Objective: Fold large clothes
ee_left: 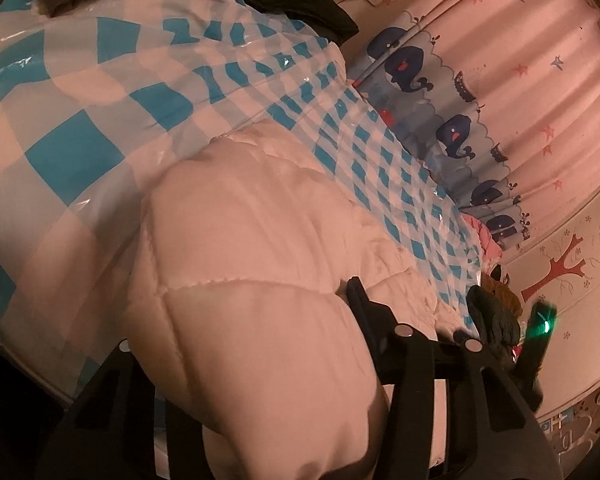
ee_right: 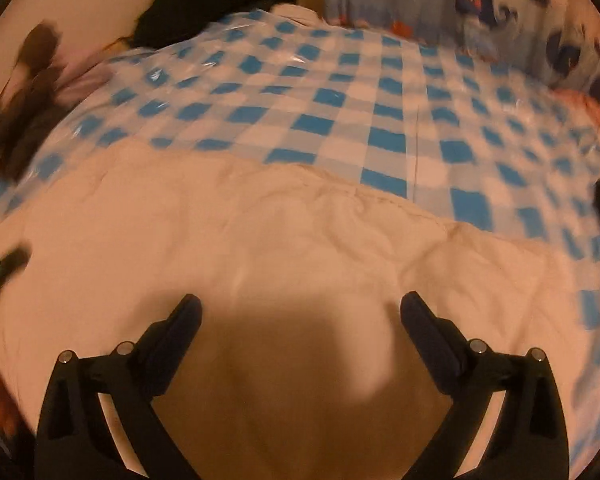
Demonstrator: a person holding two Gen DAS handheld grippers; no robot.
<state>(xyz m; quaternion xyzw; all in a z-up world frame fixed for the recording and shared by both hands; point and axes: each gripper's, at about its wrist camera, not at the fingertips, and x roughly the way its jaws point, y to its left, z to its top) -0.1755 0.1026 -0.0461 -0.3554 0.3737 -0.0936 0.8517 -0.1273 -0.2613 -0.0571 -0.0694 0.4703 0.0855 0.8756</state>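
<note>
In the left wrist view, a puffy white quilted garment (ee_left: 260, 264) is seen bulging between the fingers of the left claw (ee_left: 268, 328); whether it is clamped cannot be told. A blue checked sheet (ee_left: 100, 92) lies toward 11 o'clock.

In the right wrist view, the right claw (ee_right: 300, 312) is spread wide, holding nothing, above the garment, with the sheet toward 12 o'clock.

A pale cream quilted padded garment (ee_left: 260, 240) lies on the blue-and-white checked cover. Its puffy, stitched panels bulge upward at the near end, raised off the surface; the far part (ee_right: 280, 232) spreads flatter, wrinkled along its far edge.
</note>
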